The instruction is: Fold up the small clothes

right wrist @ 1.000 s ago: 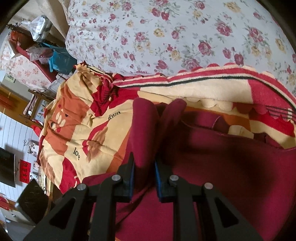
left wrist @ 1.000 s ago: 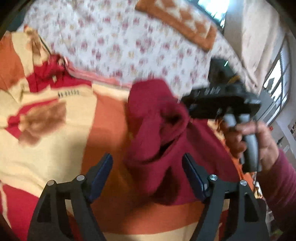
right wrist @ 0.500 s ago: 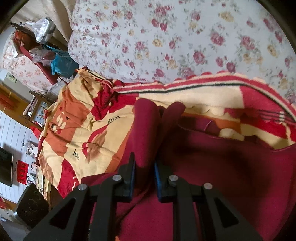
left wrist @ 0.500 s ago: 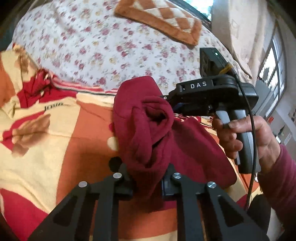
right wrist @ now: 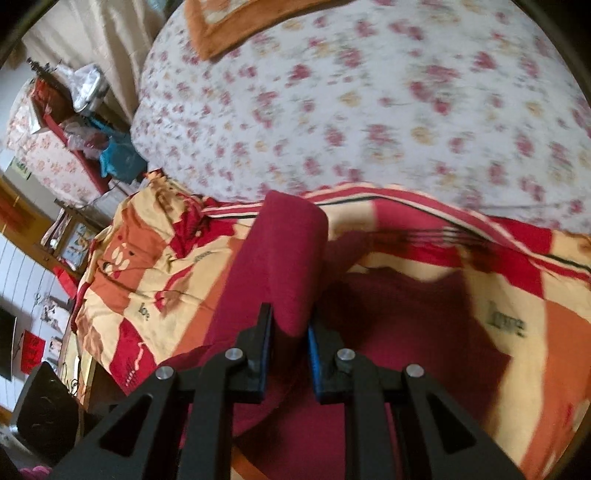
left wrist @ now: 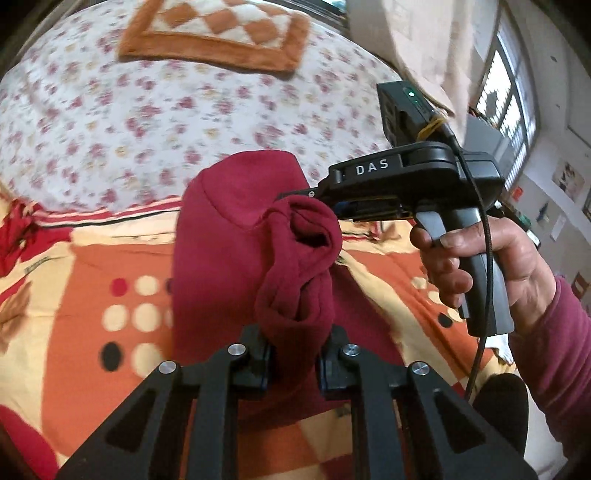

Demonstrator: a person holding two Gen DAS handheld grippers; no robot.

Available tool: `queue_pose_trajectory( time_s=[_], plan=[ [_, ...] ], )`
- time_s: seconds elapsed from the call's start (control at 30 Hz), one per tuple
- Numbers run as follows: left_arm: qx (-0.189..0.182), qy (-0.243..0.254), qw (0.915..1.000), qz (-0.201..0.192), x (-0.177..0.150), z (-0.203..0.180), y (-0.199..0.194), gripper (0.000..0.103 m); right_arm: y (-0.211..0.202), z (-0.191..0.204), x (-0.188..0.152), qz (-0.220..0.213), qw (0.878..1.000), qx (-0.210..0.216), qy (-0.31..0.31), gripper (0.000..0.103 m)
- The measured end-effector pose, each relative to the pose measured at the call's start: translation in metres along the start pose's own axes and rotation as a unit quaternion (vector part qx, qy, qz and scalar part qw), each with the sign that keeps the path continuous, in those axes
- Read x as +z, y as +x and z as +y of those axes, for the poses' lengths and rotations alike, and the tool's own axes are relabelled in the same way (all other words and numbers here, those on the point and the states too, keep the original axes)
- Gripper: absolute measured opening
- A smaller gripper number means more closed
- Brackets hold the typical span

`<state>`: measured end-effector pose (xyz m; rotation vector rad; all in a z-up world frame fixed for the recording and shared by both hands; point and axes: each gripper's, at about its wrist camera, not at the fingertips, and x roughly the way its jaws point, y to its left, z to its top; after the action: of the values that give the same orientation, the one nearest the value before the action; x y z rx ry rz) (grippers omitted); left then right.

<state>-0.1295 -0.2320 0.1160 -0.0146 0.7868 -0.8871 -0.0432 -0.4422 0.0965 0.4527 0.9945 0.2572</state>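
A small dark red garment (left wrist: 229, 258) hangs lifted over the orange, red and cream blanket (left wrist: 92, 280) on the bed. My left gripper (left wrist: 293, 360) is shut on a bunched fold of it. My right gripper (right wrist: 290, 349) is shut on another fold of the same garment (right wrist: 284, 258); in the left wrist view it (left wrist: 314, 194) shows at the right, held by a hand, its tips in the cloth. The rest of the garment (right wrist: 399, 332) drapes below, part in shadow.
A white floral quilt (left wrist: 129, 122) with an orange checked cloth (left wrist: 218, 29) covers the far bed. Windows (left wrist: 506, 96) are at the right. A cluttered chair and shelves (right wrist: 74, 122) stand left of the bed in the right wrist view.
My left gripper closed on the garment. Both grippers have since lifted it and drawn it up off the blanket; the right gripper moved up and away.
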Motion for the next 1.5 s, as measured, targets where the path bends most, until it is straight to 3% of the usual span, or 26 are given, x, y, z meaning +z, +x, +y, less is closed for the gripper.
queue_pose_trajectory(
  time_s=[0.27,0.57,0.7,0.83,0.9,0.97,1.07,1.13,1.2,1.23,1.27,1.33,1.43,1.5],
  plan=[
    [-0.002,0.042,0.9986,0.033,-0.007,-0.056,0.044,0.0,-0.023,-0.06,-0.027,-0.005,0.999,-0.035,0.042,0.016],
    [0.001,0.051,0.996,0.073,-0.025,-0.079,0.079,0.0,-0.002,-0.106,-0.051,0.011,0.993,-0.076,0.087,0.016],
    [-0.015,0.068,0.9935,0.09,-0.031,-0.085,0.069,0.013,-0.005,-0.114,-0.058,0.008,0.991,-0.079,0.107,0.018],
    [-0.034,0.096,0.9915,0.081,-0.032,-0.087,0.027,0.021,-0.032,-0.108,-0.063,-0.009,0.988,-0.098,0.122,0.027],
    [-0.027,0.113,0.991,0.067,-0.03,-0.086,0.01,0.023,-0.048,-0.094,-0.064,-0.026,0.99,-0.087,0.104,0.035],
    [-0.002,0.128,0.9902,0.055,-0.028,-0.081,-0.001,0.023,-0.06,-0.075,-0.066,-0.037,0.994,-0.071,0.079,0.05],
    [0.039,0.131,0.9894,0.049,-0.025,-0.073,0.0,0.023,-0.06,-0.047,-0.071,-0.033,0.997,-0.06,0.042,0.05],
    [0.047,0.112,0.9911,0.055,-0.024,-0.064,0.005,0.023,-0.054,-0.032,-0.077,-0.025,0.998,-0.056,0.02,0.05],
    [0.047,0.092,0.993,0.058,-0.024,-0.056,0.01,0.023,-0.045,-0.022,-0.087,-0.012,0.996,-0.087,-0.01,0.045],
    [0.05,0.088,0.9931,0.06,-0.024,-0.052,0.012,0.023,-0.041,-0.02,-0.093,-0.005,0.994,-0.108,-0.025,0.026],
    [0.055,0.085,0.993,0.062,-0.027,-0.05,0.014,0.023,-0.038,-0.019,-0.1,0.003,0.991,-0.128,-0.04,0.019],
    [0.058,0.081,0.9929,0.064,-0.028,-0.045,0.018,0.023,-0.035,-0.023,-0.117,0.01,0.989,-0.14,-0.048,0.017],
    [0.067,0.072,0.9928,0.068,-0.028,-0.038,0.026,0.023,-0.037,-0.035,-0.138,0.013,0.993,-0.117,-0.025,0.005],
    [0.07,0.06,0.9933,0.07,-0.026,-0.031,0.032,0.023,-0.035,-0.036,-0.15,0.017,0.993,-0.113,-0.023,0.005]
  ],
)
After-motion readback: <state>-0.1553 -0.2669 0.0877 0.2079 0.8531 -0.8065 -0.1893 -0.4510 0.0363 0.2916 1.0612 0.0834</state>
